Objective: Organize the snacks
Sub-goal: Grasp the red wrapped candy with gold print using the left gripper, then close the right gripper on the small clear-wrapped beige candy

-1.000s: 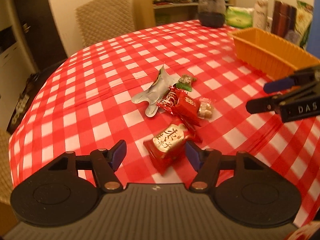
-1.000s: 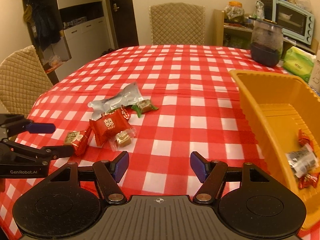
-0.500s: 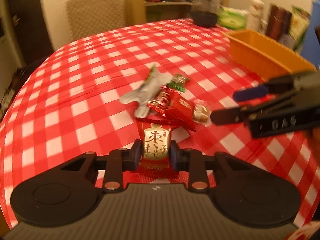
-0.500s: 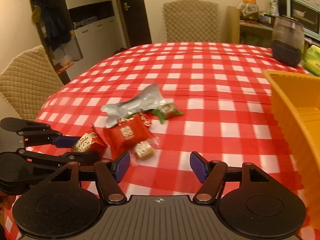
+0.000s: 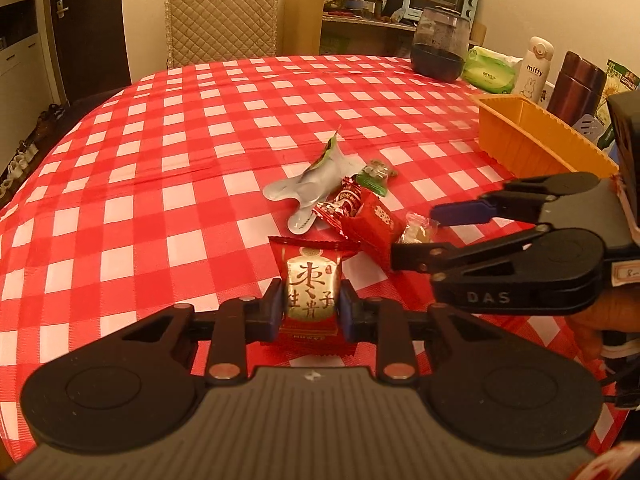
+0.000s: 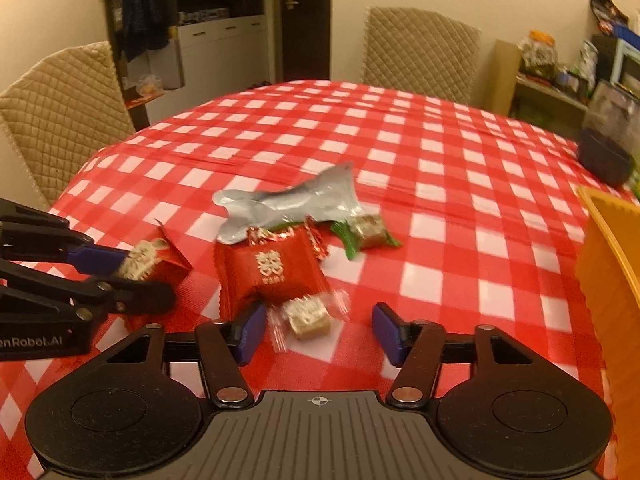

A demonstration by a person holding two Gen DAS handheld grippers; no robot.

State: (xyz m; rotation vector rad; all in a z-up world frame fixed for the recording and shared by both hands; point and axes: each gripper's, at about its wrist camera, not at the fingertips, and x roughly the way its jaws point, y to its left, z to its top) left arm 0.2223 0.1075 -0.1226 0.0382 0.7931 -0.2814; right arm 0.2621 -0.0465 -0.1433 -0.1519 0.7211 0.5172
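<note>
The left tool (image 5: 312, 306) is clamped on a red-and-gold candy packet (image 5: 311, 292), its pads pressing the packet's two sides so the printed face points up at the camera; I judge this grip is meant to carry the packet to the orange bin (image 5: 536, 140). The gold panel bears large Chinese characters, roughly 枣, 生 and 子, though I cannot read them all with certainty. The packet sits just above the checked surface (image 5: 160, 200), near its front edge.

The right tool (image 6: 318, 330) has its jaws closing, with a clear-wrapped beige candy (image 6: 306, 314) between the blue pads, which do not yet press on it. Seen from the left wrist, that tool's body reads "DAS"; seen from the right wrist, the left tool's body shows "enRobot.AI", the start cut off.

Just beyond lies the loose heap: a red pillow pack (image 6: 272, 270) printed with a white double-happiness sign, a small red-and-silver twist candy (image 5: 346, 200) touching it, a crumpled silver wrapper (image 6: 288, 204), and a green-wrapped candy (image 6: 366, 230) beside that. These are bunched together mid-surface, probably awaiting sorting.

Farther right, the bin stands near the surface edge, within easy reach of the right side. Behind it are a white flask (image 5: 536, 68) marked "miffy" with a rabbit drawing, a brown flask (image 5: 578, 84), a green tissue pack (image 5: 490, 70) and a dark glass jar (image 5: 440, 50).
</note>
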